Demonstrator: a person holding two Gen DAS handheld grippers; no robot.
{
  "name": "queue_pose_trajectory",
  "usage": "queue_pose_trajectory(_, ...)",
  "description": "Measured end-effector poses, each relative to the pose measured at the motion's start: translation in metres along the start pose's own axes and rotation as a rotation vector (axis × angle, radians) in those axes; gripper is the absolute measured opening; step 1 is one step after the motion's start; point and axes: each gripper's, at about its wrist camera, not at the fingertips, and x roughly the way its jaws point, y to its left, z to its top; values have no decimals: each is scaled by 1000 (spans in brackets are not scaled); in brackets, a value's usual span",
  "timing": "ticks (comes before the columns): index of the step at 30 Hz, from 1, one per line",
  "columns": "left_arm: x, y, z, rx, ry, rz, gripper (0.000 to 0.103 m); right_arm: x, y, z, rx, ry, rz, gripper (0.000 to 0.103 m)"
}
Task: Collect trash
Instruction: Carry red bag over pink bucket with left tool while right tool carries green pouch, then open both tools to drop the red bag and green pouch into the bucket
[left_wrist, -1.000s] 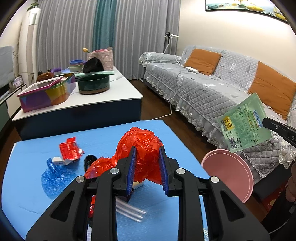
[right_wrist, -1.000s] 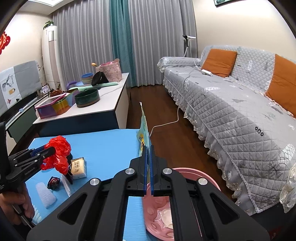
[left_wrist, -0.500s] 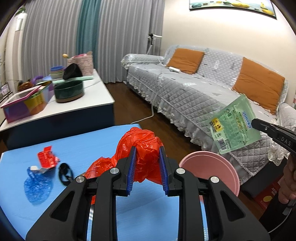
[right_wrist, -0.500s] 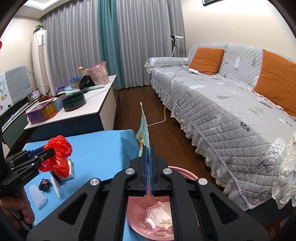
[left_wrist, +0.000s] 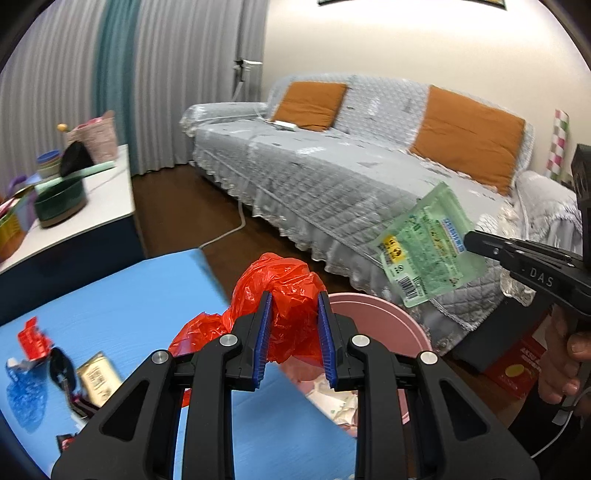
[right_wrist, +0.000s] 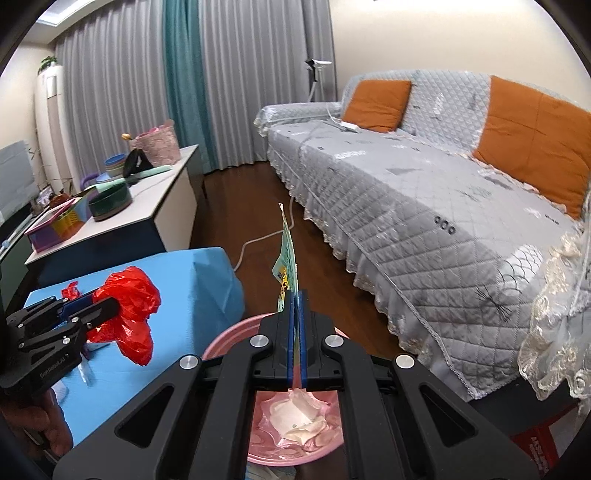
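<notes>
Both grippers hold trash over the pink bin.

Left wrist: left gripper clenched on the red plastic bag by the pink bin.
Right wrist: right gripper pinches the green packet above it.

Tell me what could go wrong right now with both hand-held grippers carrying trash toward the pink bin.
The red plastic bag in the left hand-held gripper hangs over the blue table's edge, not fully over the pink bin; released now, it may drop outside. The green wrapper is pinched by one edge in the right hand-held gripper, so it could flutter past the rim.
</notes>
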Motion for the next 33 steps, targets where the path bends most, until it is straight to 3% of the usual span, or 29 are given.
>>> queue_pose_trajectory(15,44,-50,8,66,66,-41,24,14,-17,-1,30,20,-5,2)
queue_pose_trajectory(20,54,-53,9,34,89,-63,30,20,-15,0,38,34,12,5)
queue_pose_trajectory(22,57,-50,10,9,98,-71,41,25,-12,0,33,52,19,11)
queue_pose_trajectory(23,58,-48,10,1,97,-69,41,25,-11,0,33,53,16,16)
queue_pose_trajectory(25,56,-42,9,-8,99,-60,41,25,-10,0,39,46,8,36)
queue_pose_trajectory(33,38,-13,7,-33,82,-4,41,21,3,6,65,25,31,38)
